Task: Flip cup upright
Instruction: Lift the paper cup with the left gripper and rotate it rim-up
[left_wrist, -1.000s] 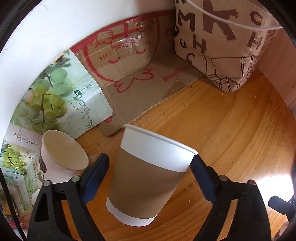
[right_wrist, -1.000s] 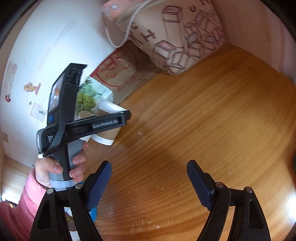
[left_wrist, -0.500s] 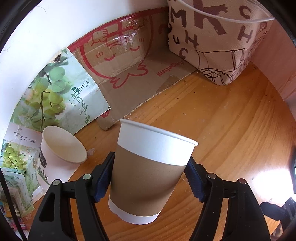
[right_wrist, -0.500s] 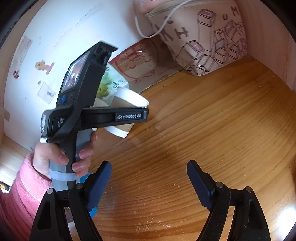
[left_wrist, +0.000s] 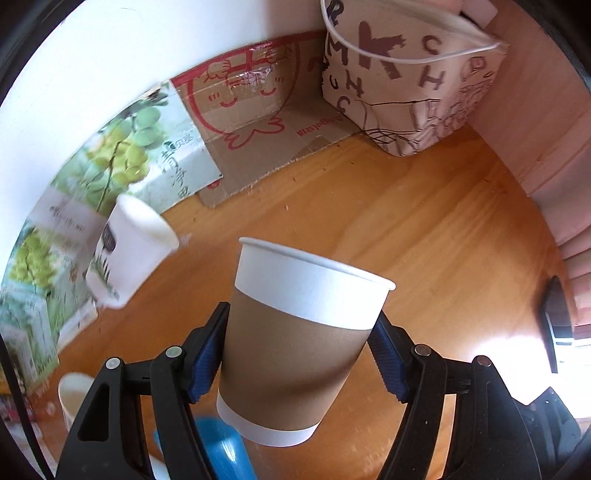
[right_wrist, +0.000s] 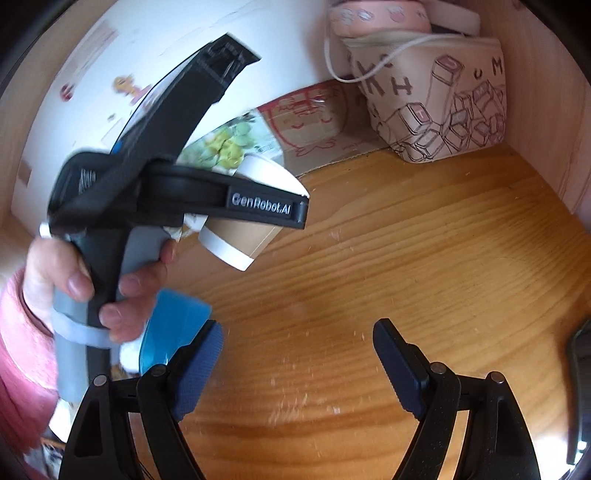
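Note:
A brown paper cup with white rim and base (left_wrist: 299, 343) is held mouth-up in my left gripper (left_wrist: 299, 350), whose blue pads press its sides. It hangs above the wooden table, slightly tilted. In the right wrist view the same cup (right_wrist: 243, 236) shows behind the left gripper's black arm, lifted off the table. My right gripper (right_wrist: 295, 362) is open and empty over the wood, to the right of the left hand.
A white paper cup (left_wrist: 129, 254) stands by the grape-printed box (left_wrist: 122, 166). Another cup (left_wrist: 72, 398) and a blue object (left_wrist: 221, 446) lie at lower left. Cardboard (left_wrist: 258, 122) and a lettered fabric bag (left_wrist: 406, 74) stand along the back wall. A wooden side wall (left_wrist: 546, 122) stands at right.
The left gripper closed on the brown cup and lifted it, pulling back from the wall. The right gripper stayed open and drew back a little.

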